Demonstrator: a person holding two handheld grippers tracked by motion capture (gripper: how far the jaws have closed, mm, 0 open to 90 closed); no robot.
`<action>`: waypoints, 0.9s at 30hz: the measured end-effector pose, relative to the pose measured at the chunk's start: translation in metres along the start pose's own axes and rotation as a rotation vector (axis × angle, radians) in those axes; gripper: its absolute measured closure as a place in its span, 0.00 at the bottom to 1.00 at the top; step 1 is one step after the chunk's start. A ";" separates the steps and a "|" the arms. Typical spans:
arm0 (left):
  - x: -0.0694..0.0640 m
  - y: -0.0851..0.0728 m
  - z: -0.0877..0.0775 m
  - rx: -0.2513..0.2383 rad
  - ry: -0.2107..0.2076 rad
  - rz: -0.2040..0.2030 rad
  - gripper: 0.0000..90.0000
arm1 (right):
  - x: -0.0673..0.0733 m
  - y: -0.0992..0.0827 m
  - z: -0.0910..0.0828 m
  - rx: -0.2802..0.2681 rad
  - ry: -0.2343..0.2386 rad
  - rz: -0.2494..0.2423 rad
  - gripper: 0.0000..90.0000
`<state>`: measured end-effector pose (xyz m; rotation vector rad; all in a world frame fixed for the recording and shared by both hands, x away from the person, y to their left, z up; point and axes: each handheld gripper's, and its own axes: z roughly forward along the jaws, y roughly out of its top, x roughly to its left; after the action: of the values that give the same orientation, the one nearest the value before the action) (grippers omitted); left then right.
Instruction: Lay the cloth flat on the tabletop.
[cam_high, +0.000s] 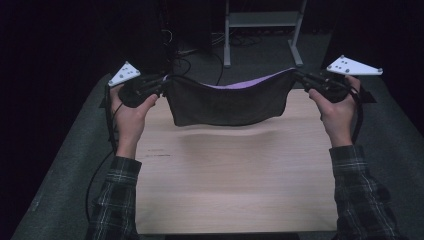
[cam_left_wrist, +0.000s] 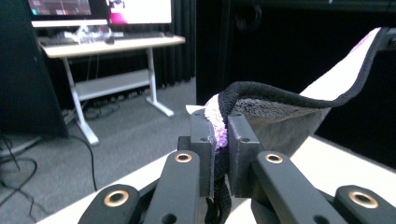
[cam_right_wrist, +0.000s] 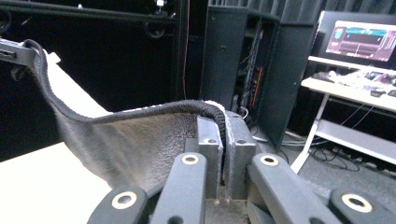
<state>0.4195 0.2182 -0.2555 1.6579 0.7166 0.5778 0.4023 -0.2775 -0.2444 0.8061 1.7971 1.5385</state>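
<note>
Grey cloth (cam_high: 227, 102) hangs above table (cam_high: 235, 175), corners clamped by left claw (cam_high: 162, 86), right claw (cam_high: 298, 76).

A cloth (cam_high: 227, 102) hangs over the table (cam_high: 235, 175), between both grippers.

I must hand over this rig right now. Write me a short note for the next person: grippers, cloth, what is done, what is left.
Left hand-held gripper: shut on one top corner of the cloth.
Right hand-held gripper: shut on the other top corner.
Cloth: dark, with a purple inner side, folded double, hanging slack between the two grippers above the far part of the table. Its lower edge seems just off the wood.
Done: both corners gripped, cloth lifted.
Left: probably lay it flat on the table and finish the folding; keep both grips closed until it rests there.
</note>
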 end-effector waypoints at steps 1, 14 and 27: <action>0.001 -0.006 0.002 0.022 -0.003 -0.004 0.92 | 0.000 -0.006 0.001 0.011 0.003 0.002 0.96; 0.003 -0.057 0.012 0.168 -0.041 -0.066 0.92 | 0.005 -0.067 0.005 0.116 0.038 0.061 0.96; -0.017 -0.090 -0.004 0.244 -0.093 -0.101 0.92 | 0.024 -0.101 -0.013 0.176 0.093 0.060 0.96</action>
<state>0.3916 0.2199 -0.3434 1.8486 0.8225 0.3495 0.3724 -0.2793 -0.3444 0.8917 2.0143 1.4929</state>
